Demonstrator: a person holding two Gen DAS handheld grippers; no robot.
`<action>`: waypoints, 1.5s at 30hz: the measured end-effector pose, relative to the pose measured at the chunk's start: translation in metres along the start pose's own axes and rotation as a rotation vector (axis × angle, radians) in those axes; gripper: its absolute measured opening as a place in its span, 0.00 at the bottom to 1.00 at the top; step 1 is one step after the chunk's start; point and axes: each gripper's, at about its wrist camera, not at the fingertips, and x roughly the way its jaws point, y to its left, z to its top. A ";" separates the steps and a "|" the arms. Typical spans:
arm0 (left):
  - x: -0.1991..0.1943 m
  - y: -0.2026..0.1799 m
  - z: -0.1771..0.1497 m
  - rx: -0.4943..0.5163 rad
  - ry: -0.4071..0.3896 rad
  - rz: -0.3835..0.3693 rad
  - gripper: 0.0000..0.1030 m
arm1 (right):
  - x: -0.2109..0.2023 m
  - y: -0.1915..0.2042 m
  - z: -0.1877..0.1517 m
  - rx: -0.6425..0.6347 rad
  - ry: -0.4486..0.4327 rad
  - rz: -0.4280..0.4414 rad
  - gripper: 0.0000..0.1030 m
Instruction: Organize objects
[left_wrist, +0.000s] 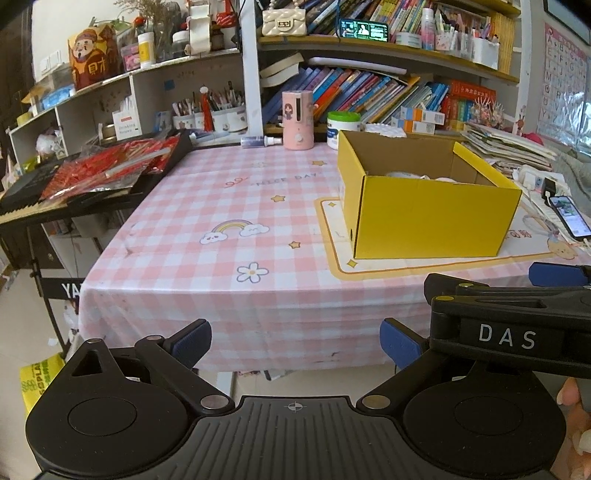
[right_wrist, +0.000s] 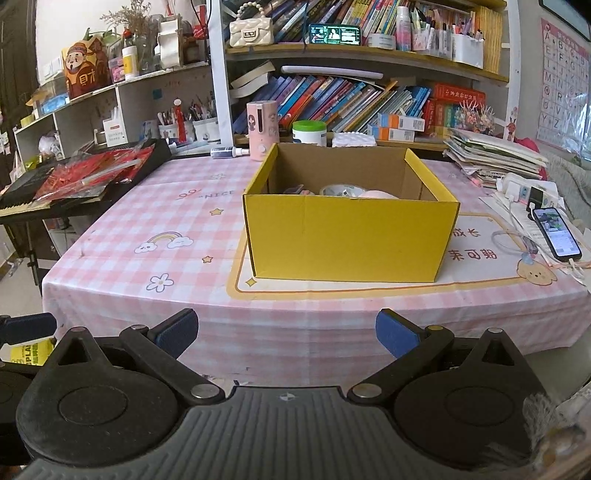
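Pink checked tablecloth (right_wrist: 122, 206) carries one yellow box (right_wrist: 349, 236) and one phone (right_wrist: 557, 232); both tools (left_wrist: 295, 341) (right_wrist: 286, 332) spread, empty.

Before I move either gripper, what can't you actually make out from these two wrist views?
- Contents of the yellow box: its front wall hides most in the right wrist view; the left shows only pale tops.
- Phone screen: too small to read in either view.
- Right gripper in the left wrist view: cut off by the frame edge.
- Table's near edge: hidden behind the open left gripper.
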 end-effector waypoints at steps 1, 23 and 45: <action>0.000 0.000 0.000 0.000 0.000 0.000 0.96 | 0.000 0.000 0.000 0.000 0.000 0.000 1.00; 0.002 0.007 -0.001 -0.040 0.017 -0.013 0.96 | 0.003 0.004 0.001 0.004 0.003 0.023 1.00; -0.002 0.011 -0.001 -0.053 -0.003 -0.013 0.96 | 0.000 0.008 0.003 0.004 -0.005 0.029 1.00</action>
